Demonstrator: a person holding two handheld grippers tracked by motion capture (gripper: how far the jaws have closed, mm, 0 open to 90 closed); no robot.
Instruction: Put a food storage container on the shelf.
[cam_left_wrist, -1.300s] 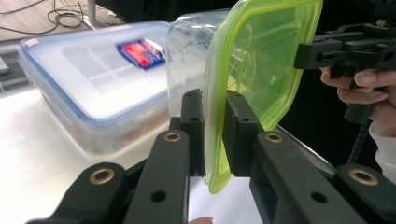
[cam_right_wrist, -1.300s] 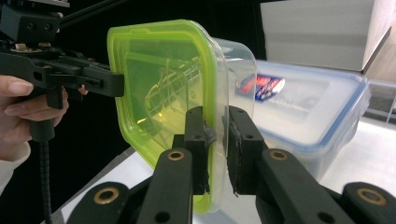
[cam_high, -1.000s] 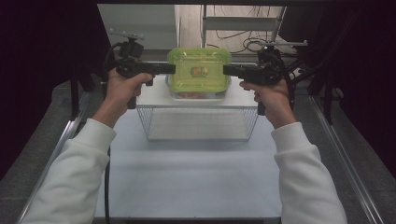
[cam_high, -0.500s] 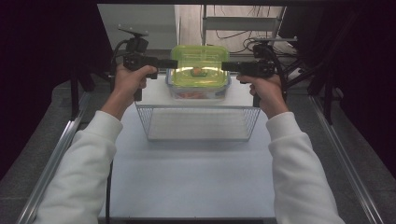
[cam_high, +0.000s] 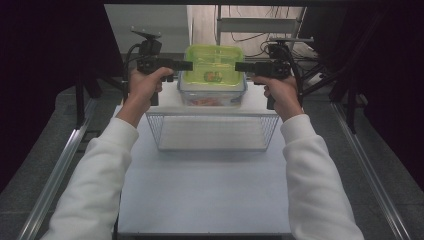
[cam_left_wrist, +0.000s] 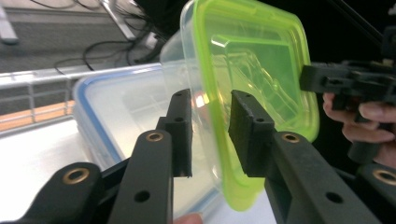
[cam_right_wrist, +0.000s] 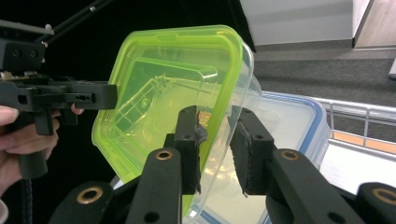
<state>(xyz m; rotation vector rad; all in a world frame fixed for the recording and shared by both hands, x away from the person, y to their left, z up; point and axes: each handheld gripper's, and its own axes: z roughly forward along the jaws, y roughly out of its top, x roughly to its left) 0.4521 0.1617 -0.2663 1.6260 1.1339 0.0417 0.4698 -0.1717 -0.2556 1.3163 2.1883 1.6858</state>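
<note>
A clear food box with a lime-green lid (cam_high: 212, 70) rests on top of a blue-rimmed clear box (cam_high: 212, 101) at the back of the table. My left gripper (cam_high: 189, 65) reaches its left rim, and my right gripper (cam_high: 238, 66) reaches its right rim. In the left gripper view the green lid (cam_left_wrist: 252, 79) runs between the jaws of that gripper (cam_left_wrist: 210, 135), with gaps beside the pads. The right gripper (cam_right_wrist: 215, 140) straddles the lid's edge (cam_right_wrist: 177, 88) the same way. Both pairs of jaws have just been opening and stand open around the rim.
A wire basket (cam_high: 212, 132) stands in front of the stacked boxes, on the white table (cam_high: 205, 190). The boxes sit on a raised white shelf (cam_high: 167, 102). Metal rails (cam_high: 60, 165) run along both sides. Cables and a stand (cam_high: 260, 25) lie behind.
Both hands carried the green-lidded box a little farther back and down onto the blue-rimmed box. The jaws of both grippers have widened off its rim.
</note>
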